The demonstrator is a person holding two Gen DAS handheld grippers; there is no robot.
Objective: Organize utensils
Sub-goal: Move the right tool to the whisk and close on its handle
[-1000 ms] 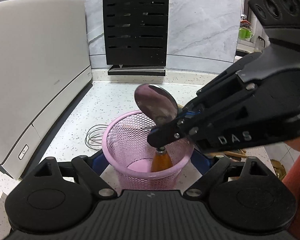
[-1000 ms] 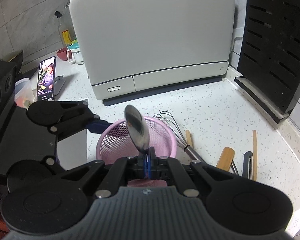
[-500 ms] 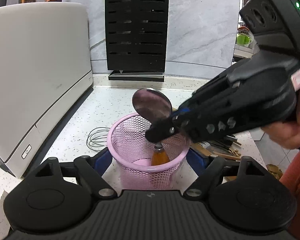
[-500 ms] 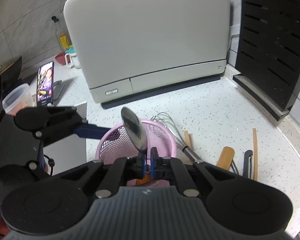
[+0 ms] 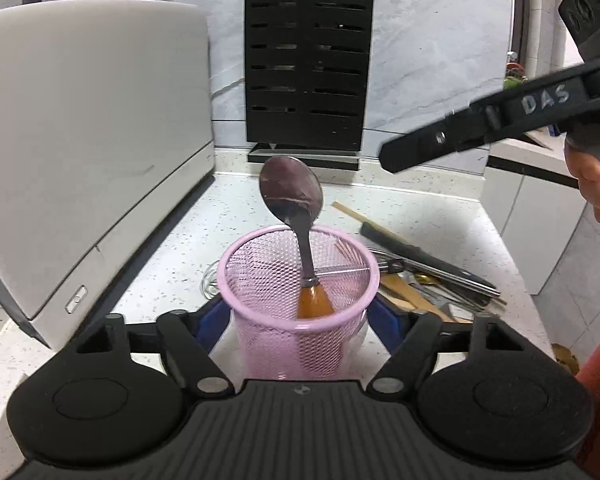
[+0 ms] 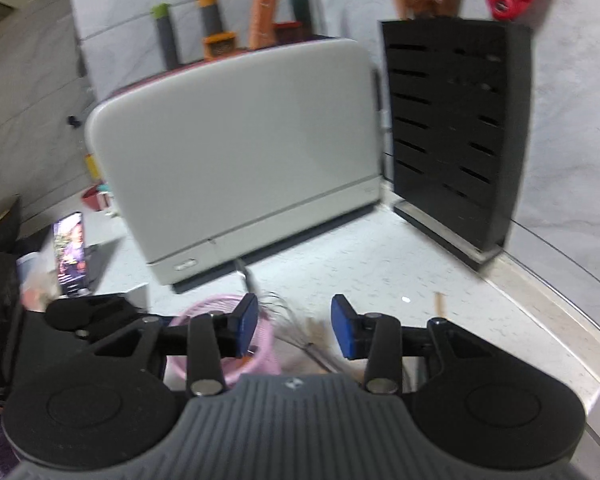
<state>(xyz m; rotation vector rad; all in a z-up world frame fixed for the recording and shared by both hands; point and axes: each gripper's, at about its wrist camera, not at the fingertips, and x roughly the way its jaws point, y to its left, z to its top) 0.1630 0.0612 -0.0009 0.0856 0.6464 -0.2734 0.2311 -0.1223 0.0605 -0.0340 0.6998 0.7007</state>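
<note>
- Surface — pale speckled stone, running back to a grey marbled wall.
- White appliance — large, rounded, on the left of the surface; a small button low on its front.
- Black slotted rack — upright at the back, just right of the appliance; handles of hung tools show above it.
- Left claw — its jaws are closing around the basket, blue pads at either side of the mesh; whether they press on it yet cannot be told.
- Right claw — jaws opening, blue pads apart, nothing between them; in the left wrist view it hangs up and to the right, clear of the spoon, a hand gripping its handle.
- Pink mesh basket — upright on the surface between the left claw's fingers.
- Loose utensils — a heap just right of the basket: chopsticks, wooden and metal handles.
- Wire whisk — on the surface behind the basket, partly hidden.
- Spoon — standing in the basket, brown handle down, metal bowl up above the rim — leaning back, free of both claws.
</note>
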